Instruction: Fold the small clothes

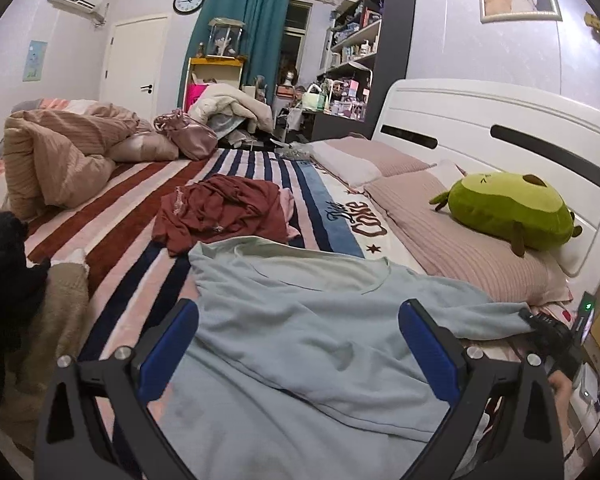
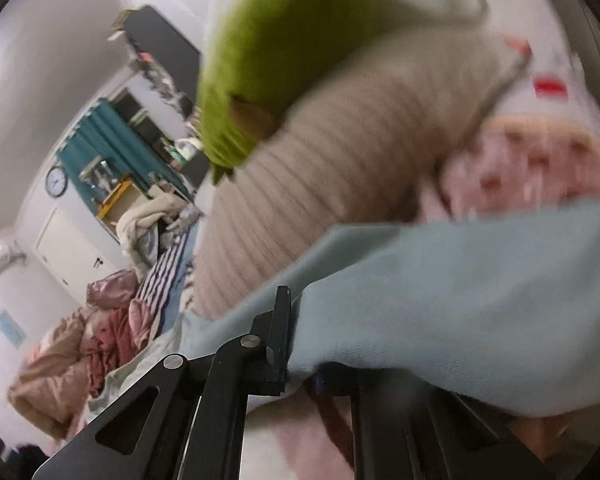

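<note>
A light blue shirt (image 1: 300,320) lies spread on the striped bed cover, neckline toward the far side. My left gripper (image 1: 300,332) is open above the shirt's middle, blue pads wide apart, holding nothing. My right gripper (image 2: 296,340) is shut on the light blue shirt (image 2: 440,300) at its sleeve and lifts that cloth; the sleeve drapes over its right finger and hides it. In the left wrist view the right gripper (image 1: 536,320) shows at the shirt's right sleeve end. A crumpled dark red garment (image 1: 220,212) lies beyond the shirt.
A green plush toy (image 1: 508,208) rests on pink pillows (image 1: 460,252) by the white headboard (image 1: 500,120). A bunched tan quilt (image 1: 60,160) lies far left. Dark clothing (image 1: 0,280) sits at the left edge. The right wrist view is blurred.
</note>
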The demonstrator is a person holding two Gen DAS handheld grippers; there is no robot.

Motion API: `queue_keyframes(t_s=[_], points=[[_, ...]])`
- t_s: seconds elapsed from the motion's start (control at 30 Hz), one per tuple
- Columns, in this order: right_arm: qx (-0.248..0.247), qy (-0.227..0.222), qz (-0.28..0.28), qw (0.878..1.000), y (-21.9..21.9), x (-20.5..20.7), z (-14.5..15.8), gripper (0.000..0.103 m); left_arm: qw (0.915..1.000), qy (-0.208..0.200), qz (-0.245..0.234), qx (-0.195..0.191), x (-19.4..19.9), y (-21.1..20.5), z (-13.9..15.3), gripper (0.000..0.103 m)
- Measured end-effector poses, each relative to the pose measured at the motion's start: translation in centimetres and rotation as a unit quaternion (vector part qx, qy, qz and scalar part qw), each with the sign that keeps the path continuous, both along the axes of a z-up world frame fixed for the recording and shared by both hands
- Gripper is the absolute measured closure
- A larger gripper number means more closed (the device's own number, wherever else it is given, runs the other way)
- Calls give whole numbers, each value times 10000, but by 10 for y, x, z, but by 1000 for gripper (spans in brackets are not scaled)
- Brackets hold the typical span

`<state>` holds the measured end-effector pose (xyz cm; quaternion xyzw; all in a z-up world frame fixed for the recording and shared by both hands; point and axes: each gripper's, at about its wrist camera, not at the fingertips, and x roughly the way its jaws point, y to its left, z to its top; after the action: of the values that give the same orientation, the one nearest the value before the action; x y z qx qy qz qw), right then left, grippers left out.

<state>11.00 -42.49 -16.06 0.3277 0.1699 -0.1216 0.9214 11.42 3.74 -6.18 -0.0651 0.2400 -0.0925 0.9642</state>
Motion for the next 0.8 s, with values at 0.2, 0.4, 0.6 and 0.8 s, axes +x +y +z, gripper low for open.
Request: queue_keyframes(t_s=[0.2, 0.4, 0.6, 0.8], points=[[-1182, -682, 908, 9865, 33, 6, 60, 99, 9999, -83, -1, -75, -4, 10, 0, 4], [-2177, -822, 2712, 9340, 109, 38, 107, 99, 9996, -164, 69, -237, -11, 29, -4, 4], [-2542, 229, 5014, 8267, 231, 57, 62, 98, 9994, -152, 136, -274, -21, 50, -11, 4], [-2390, 1593, 5573, 7791, 283, 64, -27, 93, 9995, -9, 190, -233, -28, 71, -23, 4]])
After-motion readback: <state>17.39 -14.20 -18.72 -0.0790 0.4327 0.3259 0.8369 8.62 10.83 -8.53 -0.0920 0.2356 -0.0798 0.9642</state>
